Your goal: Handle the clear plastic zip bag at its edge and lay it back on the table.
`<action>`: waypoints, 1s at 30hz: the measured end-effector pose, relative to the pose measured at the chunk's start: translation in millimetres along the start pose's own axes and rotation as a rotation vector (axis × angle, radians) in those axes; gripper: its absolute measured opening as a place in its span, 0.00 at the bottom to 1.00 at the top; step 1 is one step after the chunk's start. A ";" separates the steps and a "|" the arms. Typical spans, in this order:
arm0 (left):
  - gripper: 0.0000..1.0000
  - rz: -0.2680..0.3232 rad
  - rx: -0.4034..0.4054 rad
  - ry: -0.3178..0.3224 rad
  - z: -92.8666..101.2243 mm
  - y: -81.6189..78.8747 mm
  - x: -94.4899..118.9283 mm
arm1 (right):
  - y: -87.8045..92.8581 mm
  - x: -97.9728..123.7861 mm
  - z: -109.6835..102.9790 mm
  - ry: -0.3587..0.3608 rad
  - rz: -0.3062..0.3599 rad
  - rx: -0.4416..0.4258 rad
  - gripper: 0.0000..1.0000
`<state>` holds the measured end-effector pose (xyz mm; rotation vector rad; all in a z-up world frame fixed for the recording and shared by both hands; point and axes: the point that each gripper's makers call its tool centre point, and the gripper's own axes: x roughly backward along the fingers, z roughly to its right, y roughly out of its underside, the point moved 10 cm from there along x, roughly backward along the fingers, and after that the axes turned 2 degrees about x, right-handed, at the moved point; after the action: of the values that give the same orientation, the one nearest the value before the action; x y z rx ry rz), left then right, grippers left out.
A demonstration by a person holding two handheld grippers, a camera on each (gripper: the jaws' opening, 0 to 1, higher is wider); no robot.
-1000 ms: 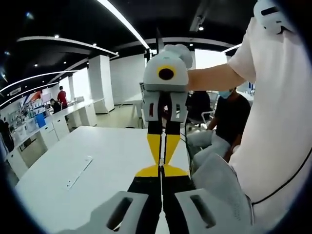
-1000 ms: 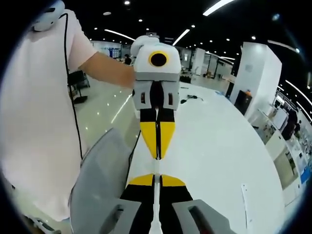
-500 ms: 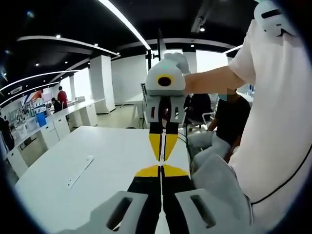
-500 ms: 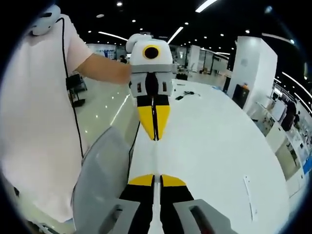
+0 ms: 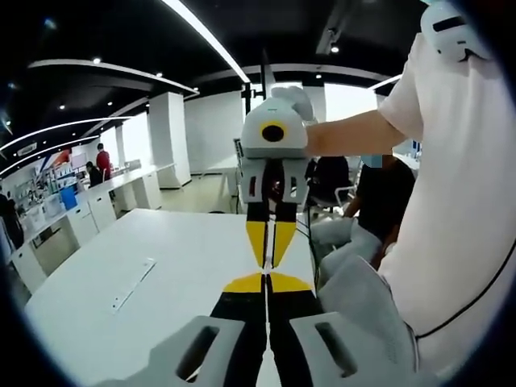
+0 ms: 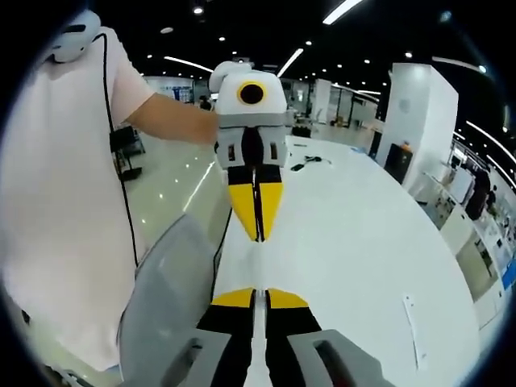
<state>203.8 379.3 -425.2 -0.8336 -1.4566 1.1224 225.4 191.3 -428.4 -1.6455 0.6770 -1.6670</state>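
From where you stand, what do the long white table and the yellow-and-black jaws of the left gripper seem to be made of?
The long white table looks like smooth laminate or painted board: even white, no grain, a faint sheen. The left gripper has jaws that look like matt moulded plastic, perhaps rubber-faced: flat yellow and black, crisp edges, no glints. Neither is certain.

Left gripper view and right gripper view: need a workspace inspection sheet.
Surface: long white table.
Job's things: clear plastic zip bag cannot be made out.
Clutter: flat white strip on the table; small dark items at its far end.
Grippers: left tongs and right tongs both shut, tips facing each other, apart.
Cables: black cable down the person's white shirt.
Surroundings: white pillar; seated person in black.
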 end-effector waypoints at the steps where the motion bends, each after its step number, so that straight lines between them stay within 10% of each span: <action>1: 0.00 0.002 0.000 -0.001 -0.1 -0.1 0.3 | 0.1 0.1 0.3 -0.001 0.003 0.002 0.00; 30: 0.00 0.022 0.002 -0.030 -5.3 -1.2 17.4 | 22.5 11.8 -0.3 0.022 -0.069 -0.002 0.00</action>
<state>205.8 396.1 -418.6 -0.8363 -1.4733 1.1571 228.1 168.0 -438.3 -1.6718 0.6398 -1.7355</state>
